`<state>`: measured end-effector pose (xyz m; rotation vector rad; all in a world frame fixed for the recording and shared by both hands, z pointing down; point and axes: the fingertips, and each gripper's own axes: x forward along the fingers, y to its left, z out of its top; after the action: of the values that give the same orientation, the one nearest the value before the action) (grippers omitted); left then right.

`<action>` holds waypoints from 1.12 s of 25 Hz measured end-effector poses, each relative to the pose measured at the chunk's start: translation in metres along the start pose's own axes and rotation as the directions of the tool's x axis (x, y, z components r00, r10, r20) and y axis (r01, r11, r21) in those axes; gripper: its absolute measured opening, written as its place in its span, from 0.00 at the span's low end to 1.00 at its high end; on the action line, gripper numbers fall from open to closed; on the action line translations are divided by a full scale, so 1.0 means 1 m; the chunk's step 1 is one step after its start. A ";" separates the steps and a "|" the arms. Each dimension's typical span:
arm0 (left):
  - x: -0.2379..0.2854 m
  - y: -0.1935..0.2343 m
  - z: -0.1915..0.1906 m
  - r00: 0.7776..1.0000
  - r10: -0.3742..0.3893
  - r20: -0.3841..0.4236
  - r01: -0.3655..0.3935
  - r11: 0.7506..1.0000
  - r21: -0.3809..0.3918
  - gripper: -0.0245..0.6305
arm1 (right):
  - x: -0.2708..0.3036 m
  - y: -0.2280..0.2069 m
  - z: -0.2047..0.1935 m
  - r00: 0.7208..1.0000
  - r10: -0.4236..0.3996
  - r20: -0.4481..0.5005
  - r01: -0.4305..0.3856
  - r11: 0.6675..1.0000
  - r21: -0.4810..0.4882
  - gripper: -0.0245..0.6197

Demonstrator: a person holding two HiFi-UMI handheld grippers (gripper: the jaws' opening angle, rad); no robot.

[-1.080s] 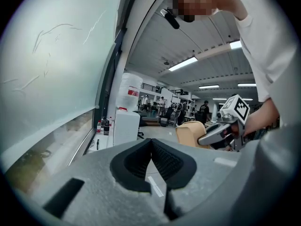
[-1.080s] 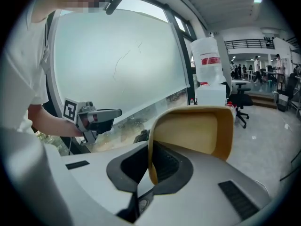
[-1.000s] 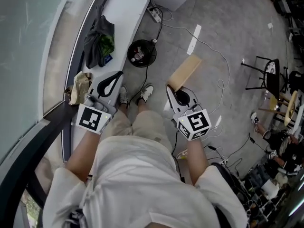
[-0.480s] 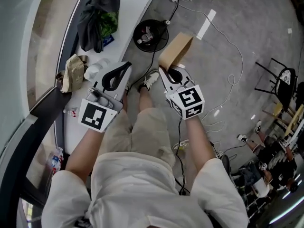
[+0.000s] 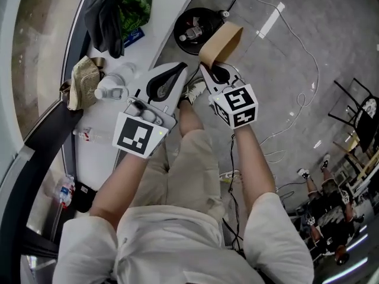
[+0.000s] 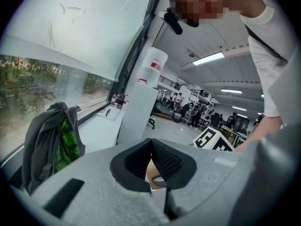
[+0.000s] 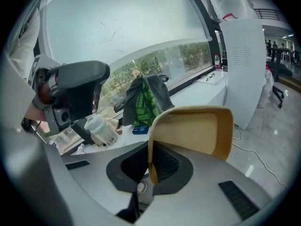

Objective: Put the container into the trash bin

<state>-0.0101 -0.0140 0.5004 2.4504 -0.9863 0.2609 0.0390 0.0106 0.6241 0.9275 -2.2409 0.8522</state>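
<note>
Grip on one wall of the tan paperboard container [image 5: 222,40] belongs to the right tool [image 5: 206,68], clamped shut there. It holds the container in the air, apparently above the round black trash bin [image 5: 179,22] that stands on the floor beside the white counter's [image 5: 151,52] edge, probably ready for dropping. The left tool [image 5: 180,68] is closed on nothing and idle alongside.

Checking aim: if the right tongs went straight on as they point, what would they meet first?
Probably the black trash bin on the floor; the right tongs, shut on the container, aim roughly there, depth unclear.
</note>
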 end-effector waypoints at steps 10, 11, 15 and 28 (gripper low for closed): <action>0.042 0.045 -0.090 0.997 0.070 -0.028 -0.071 0.997 -0.023 0.06 | 0.090 -0.046 -0.072 0.995 0.028 -0.094 -0.031 0.999 -0.032 0.05; 0.045 0.049 -0.097 0.997 0.076 -0.026 -0.076 0.997 -0.023 0.06 | 0.097 -0.050 -0.079 0.994 0.030 -0.106 -0.034 0.999 -0.035 0.05; 0.059 0.062 -0.127 0.997 0.072 -0.036 -0.073 0.997 -0.026 0.06 | 0.127 -0.061 -0.104 0.987 0.051 -0.155 -0.060 0.997 -0.050 0.05; 0.097 0.086 -0.179 0.997 0.074 -0.038 -0.075 0.997 -0.034 0.06 | 0.197 -0.100 -0.149 0.970 0.083 -0.229 -0.083 0.996 0.010 0.05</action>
<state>0.0008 -0.0362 0.7206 2.3713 -1.0587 0.3098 0.0331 -0.0156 0.8893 0.6997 -2.0913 0.9462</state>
